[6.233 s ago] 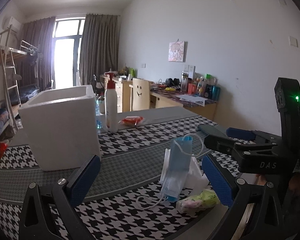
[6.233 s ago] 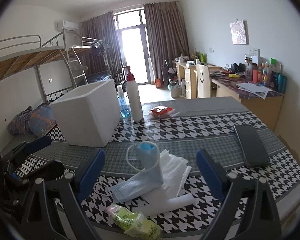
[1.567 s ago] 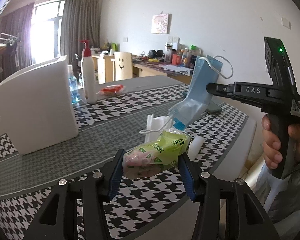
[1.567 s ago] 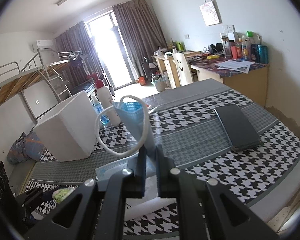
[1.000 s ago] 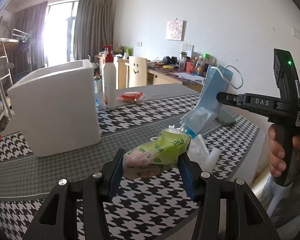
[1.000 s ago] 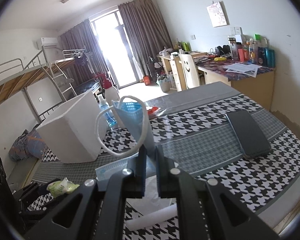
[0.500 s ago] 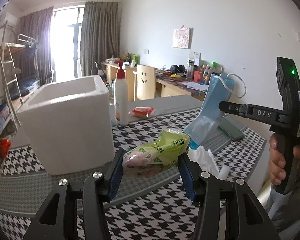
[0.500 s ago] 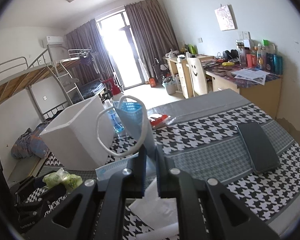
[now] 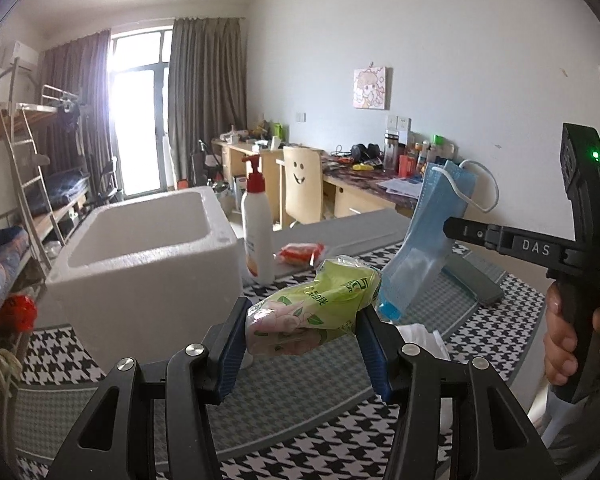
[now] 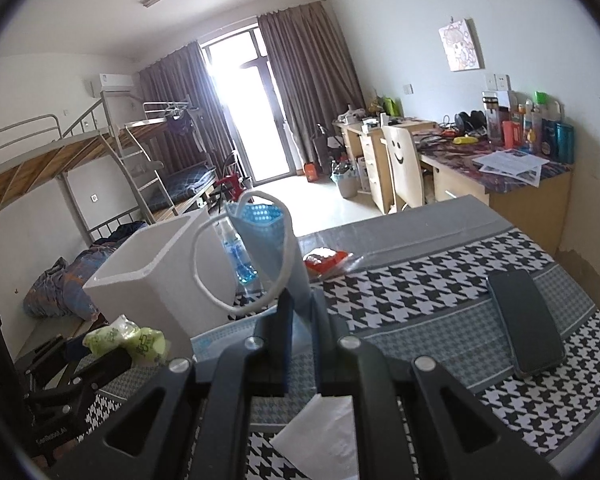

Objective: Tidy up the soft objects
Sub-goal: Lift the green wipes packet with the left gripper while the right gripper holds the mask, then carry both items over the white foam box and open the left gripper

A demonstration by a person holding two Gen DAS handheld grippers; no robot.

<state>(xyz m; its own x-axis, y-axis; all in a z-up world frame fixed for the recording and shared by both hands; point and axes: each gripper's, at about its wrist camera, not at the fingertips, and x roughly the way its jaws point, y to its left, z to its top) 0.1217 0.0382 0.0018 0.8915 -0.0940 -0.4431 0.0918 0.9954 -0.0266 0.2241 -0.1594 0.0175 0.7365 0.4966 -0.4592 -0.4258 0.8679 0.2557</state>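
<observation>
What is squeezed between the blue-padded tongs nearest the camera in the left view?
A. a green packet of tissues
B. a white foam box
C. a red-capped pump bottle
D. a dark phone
A: the green packet of tissues sits pinched between the left tongs, while the pump bottle and foam box stand on the table behind, untouched.

White capital letters "DAS" stand on the black body of the right gripper [image 9: 450,227], seen in the left wrist view. The green tissue pack [image 9: 320,304] carries printed green characters, too small and creased to read. No other text is legible.
</observation>
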